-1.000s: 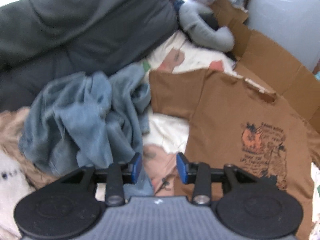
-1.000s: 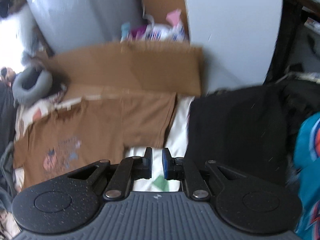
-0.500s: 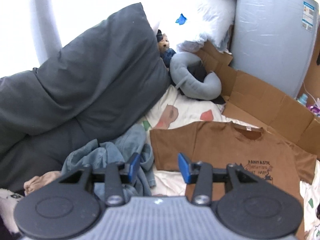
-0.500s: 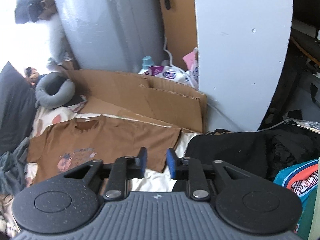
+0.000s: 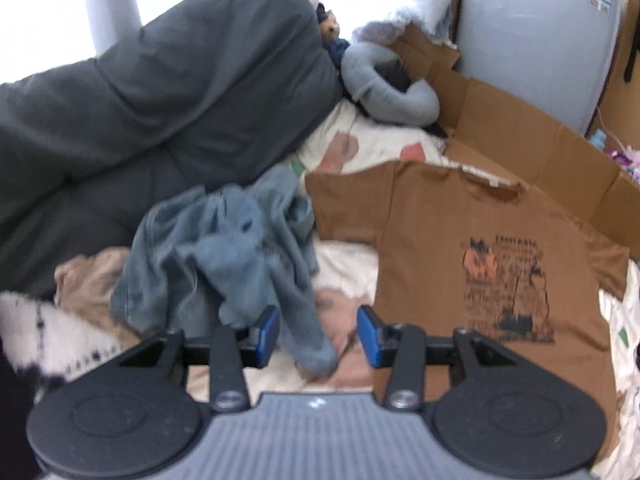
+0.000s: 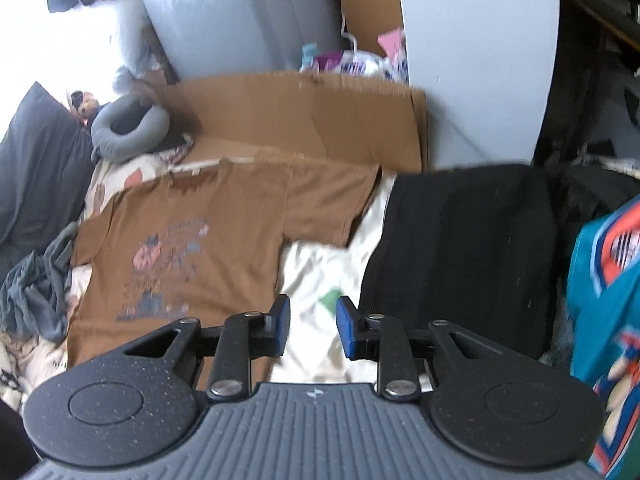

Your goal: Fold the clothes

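Note:
A brown T-shirt (image 5: 460, 240) with a dark print lies flat, front up, on the patterned bed sheet (image 6: 320, 280); the right wrist view shows the same T-shirt (image 6: 208, 216). My left gripper (image 5: 318, 330) is open above the sheet, left of the shirt's hem. A tip of the crumpled blue-grey garment (image 5: 224, 256) shows in the gap, but the pads do not touch it. My right gripper (image 6: 312, 320) is open over bare sheet, between the shirt's right side and a folded black garment (image 6: 460, 248).
A dark grey duvet (image 5: 160, 92) fills the left. A grey neck pillow (image 5: 384, 80) and flattened cardboard (image 5: 520, 140) border the bed's far side. A teal printed garment (image 6: 604, 280) lies at the far right. Beige and white fabrics (image 5: 84, 280) sit beside the blue-grey heap.
The right jaws went from nearly shut to a clear gap. Both grippers moved over the bed and now sit a little farther back from the brown T-shirt than a second ago.

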Demonstrator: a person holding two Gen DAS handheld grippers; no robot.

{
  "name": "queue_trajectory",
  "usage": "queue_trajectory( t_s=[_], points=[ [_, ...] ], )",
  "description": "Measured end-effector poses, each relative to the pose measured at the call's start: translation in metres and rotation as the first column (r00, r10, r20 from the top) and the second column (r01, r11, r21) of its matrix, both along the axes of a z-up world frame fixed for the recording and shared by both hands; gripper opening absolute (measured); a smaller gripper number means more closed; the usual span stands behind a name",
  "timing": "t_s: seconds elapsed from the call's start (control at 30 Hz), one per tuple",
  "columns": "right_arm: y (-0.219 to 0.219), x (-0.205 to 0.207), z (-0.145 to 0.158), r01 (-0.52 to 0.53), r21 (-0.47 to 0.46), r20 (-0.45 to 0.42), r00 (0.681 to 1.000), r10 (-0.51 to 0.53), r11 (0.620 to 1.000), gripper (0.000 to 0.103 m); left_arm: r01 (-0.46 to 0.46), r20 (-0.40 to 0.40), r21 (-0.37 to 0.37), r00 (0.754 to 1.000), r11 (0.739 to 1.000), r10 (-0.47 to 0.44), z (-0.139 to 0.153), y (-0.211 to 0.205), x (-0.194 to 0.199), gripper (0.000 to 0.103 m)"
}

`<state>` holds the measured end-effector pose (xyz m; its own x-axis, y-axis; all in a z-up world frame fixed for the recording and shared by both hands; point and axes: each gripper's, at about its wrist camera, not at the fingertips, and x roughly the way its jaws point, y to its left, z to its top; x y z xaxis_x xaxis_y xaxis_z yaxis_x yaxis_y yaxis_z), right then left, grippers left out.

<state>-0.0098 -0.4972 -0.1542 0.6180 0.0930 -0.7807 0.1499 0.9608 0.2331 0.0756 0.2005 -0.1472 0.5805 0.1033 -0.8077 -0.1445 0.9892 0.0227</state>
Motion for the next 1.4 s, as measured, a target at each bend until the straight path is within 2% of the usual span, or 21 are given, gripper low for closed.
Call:
queue_trajectory(
  t_s=[0.23, 0.53, 0.67, 0.87, 1.13, 1.4],
  points=[
    [0.029, -0.028, -0.057, -0.003, 0.048, -0.061, 0.998, 0.006, 0.999, 0.029, -0.045, -0.086, 0.006, 0.995, 0.999, 0.045, -0.04, 0.003, -0.027, 0.045],
    [0.07, -0.036, -0.134, -0.03, 0.13, -0.176, 0.983, 0.053, 0.991, 0.029, -0.079, -0.191, 0.025, 0.978, 0.997, 0.083, -0.097, 0.001, -0.037, 0.046],
    [0.083, -0.036, -0.155, -0.05, 0.148, -0.203, 0.976, 0.08, 0.988, 0.029, -0.064, -0.241, 0.036, 0.968, 0.997, 0.071, -0.124, -0.006, -0.036, 0.053],
    [0.09, -0.038, -0.18, -0.04, 0.15, -0.234, 0.969, 0.075, 0.988, 0.029, -0.034, -0.306, 0.031, 0.951, 0.999, 0.042, -0.162, -0.02, -0.034, 0.054],
    [0.087, -0.041, -0.212, 0.008, 0.114, -0.276, 0.961, 0.024, 0.993, 0.029, 0.009, -0.35, 0.025, 0.937, 1.0, 0.0, -0.186, -0.037, -0.03, 0.058],
    [0.092, -0.042, -0.238, 0.018, 0.126, -0.29, 0.957, 0.02, 0.992, 0.029, -0.011, -0.396, 0.044, 0.918, 0.999, 0.027, -0.21, -0.042, -0.022, 0.065]
  ],
)
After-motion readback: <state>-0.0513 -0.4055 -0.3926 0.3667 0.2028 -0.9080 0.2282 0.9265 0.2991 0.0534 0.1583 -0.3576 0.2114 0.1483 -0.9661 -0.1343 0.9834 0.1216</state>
